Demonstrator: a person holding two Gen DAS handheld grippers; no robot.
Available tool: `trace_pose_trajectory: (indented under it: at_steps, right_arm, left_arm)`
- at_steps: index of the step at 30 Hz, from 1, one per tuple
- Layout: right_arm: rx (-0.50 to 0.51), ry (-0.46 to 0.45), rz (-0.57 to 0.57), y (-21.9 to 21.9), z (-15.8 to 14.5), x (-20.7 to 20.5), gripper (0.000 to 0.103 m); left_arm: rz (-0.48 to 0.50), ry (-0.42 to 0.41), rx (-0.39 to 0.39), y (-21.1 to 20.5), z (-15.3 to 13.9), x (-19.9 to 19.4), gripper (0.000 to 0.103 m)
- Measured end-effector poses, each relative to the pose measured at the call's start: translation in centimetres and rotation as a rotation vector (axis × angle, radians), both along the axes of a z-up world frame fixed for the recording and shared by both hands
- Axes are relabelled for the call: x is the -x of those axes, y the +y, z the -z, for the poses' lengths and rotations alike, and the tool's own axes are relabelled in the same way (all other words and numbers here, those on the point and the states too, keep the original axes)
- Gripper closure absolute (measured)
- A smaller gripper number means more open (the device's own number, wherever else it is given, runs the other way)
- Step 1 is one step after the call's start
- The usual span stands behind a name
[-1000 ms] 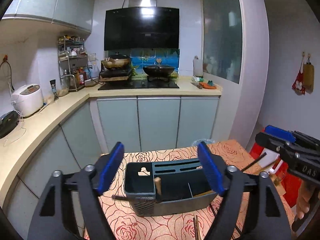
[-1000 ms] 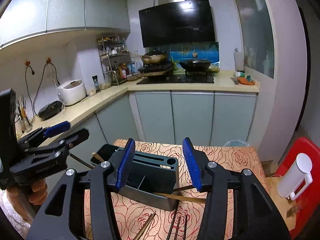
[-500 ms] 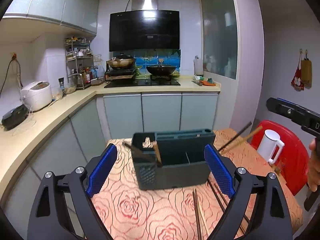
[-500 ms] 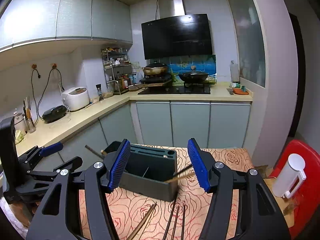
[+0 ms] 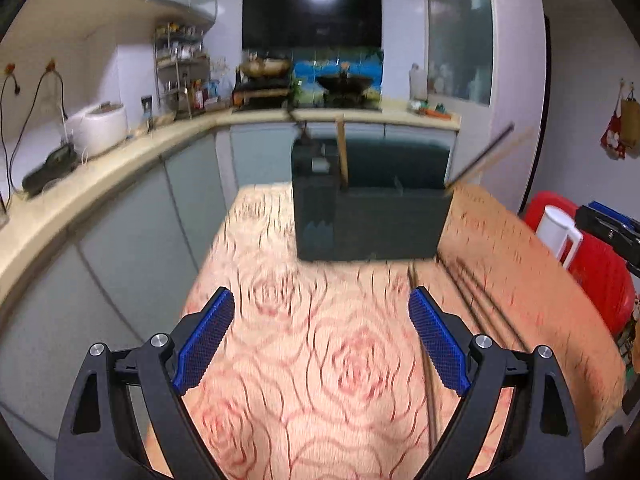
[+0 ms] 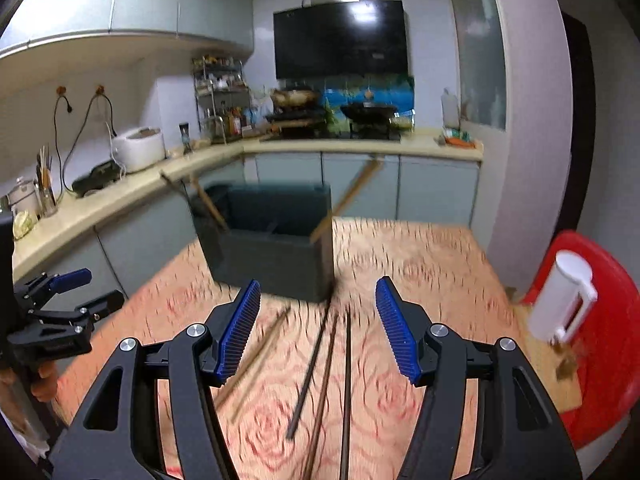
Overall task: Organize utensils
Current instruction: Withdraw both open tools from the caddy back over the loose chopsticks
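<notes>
A dark utensil holder [image 5: 372, 208] stands on the rose-patterned tablecloth [image 5: 320, 352]; it also shows in the right wrist view [image 6: 272, 240]. Chopsticks stick out of it: a wooden one [image 5: 341, 152] upright and a pair [image 5: 486, 154] leaning right. Loose dark chopsticks [image 6: 320, 368] and a wooden chopstick [image 6: 260, 356] lie on the cloth in front of it. My left gripper [image 5: 320, 340] is open and empty, well short of the holder. My right gripper [image 6: 318, 328] is open and empty above the loose chopsticks.
A white jug [image 6: 564, 296] sits on a red stool [image 6: 600, 320] at the right. A kitchen counter [image 5: 100, 176] with a rice cooker [image 5: 98, 126] runs along the left. Cabinets and a stove stand behind the table. The views are motion-blurred.
Both grippers have pulled back and lowered away from the holder, which now stands farther off. Both stay open and empty.
</notes>
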State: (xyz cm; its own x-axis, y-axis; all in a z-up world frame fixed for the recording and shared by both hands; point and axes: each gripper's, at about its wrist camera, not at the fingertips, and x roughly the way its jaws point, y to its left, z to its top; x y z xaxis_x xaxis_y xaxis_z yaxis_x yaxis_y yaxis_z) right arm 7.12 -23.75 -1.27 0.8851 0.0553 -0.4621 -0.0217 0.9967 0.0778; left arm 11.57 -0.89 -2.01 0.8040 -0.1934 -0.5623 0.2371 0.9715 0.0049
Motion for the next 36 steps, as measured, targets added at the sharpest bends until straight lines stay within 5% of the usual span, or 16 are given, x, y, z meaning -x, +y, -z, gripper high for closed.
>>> trace_pose_trajectory:
  at_steps: [12,36]
  right_arm:
    - [0.036,0.108,0.044,0.6,7.1,1.7,0.045]
    - [0.037,0.213,0.095,-1.2,11.6,2.9,0.045]
  left_arm:
    - [-0.042,0.068,-0.023,0.3,4.8,1.4,0.017]
    - [-0.016,0.139,-0.065,-0.7,8.3,1.9,0.017]
